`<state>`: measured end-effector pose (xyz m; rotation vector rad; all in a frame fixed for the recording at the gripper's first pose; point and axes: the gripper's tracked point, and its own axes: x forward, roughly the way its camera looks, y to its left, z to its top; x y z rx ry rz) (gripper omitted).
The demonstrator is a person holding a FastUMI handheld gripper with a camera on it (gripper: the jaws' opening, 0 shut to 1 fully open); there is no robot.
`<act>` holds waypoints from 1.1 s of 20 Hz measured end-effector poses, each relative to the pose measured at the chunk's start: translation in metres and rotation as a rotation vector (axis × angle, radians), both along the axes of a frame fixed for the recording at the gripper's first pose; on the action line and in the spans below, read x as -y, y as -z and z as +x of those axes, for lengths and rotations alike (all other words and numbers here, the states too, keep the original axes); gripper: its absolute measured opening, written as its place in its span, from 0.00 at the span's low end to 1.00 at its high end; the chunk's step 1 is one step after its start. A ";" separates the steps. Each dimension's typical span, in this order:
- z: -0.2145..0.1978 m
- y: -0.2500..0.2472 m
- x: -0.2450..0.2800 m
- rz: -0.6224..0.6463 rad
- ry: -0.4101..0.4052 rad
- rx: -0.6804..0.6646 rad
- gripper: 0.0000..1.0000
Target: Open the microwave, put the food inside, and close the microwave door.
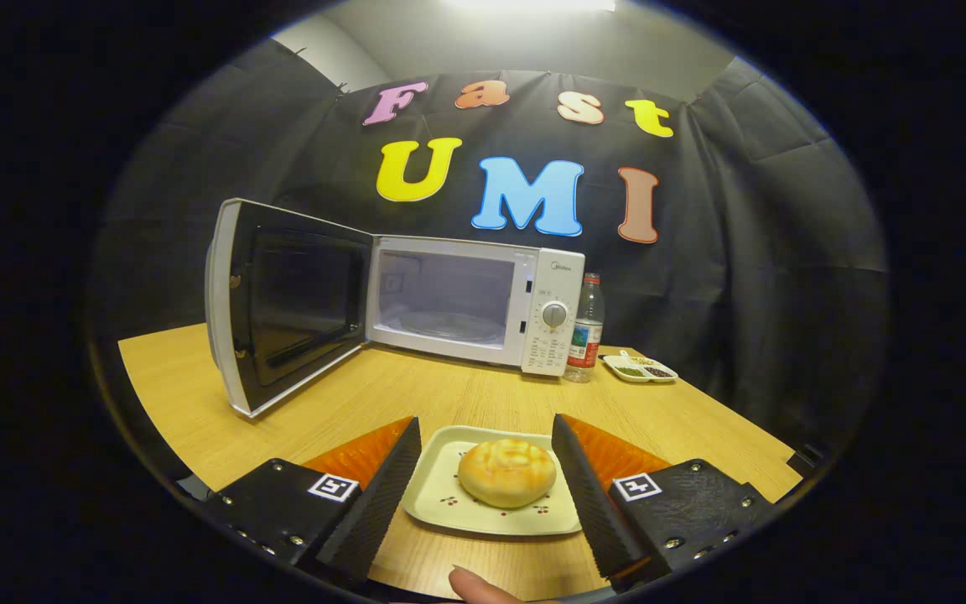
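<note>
Gripper (487, 470) fingers standing apart, flanking the plate (449, 503) bearing a bun (506, 472); microwave (475, 306) beyond, door (286, 306) hanging open.

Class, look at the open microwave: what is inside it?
Inside the microwave a round glass turntable lies on the floor; no food yet. The bun sits on its plate, between the open gripper's fingers. Cavity corners are too dim to judge.
</note>
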<state>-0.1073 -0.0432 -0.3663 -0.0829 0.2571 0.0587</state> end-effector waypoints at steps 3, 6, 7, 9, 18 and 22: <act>0.009 0.023 0.012 0.016 0.009 -0.063 0.95; 0.015 0.054 0.018 0.095 0.006 -0.192 0.95; 0.017 0.060 0.019 0.122 0.007 -0.221 0.95; 0.019 0.066 0.018 0.163 0.004 -0.251 0.95; 0.026 0.071 0.012 0.159 -0.042 -0.260 0.72; 0.026 0.049 0.006 0.180 -0.059 -0.213 0.72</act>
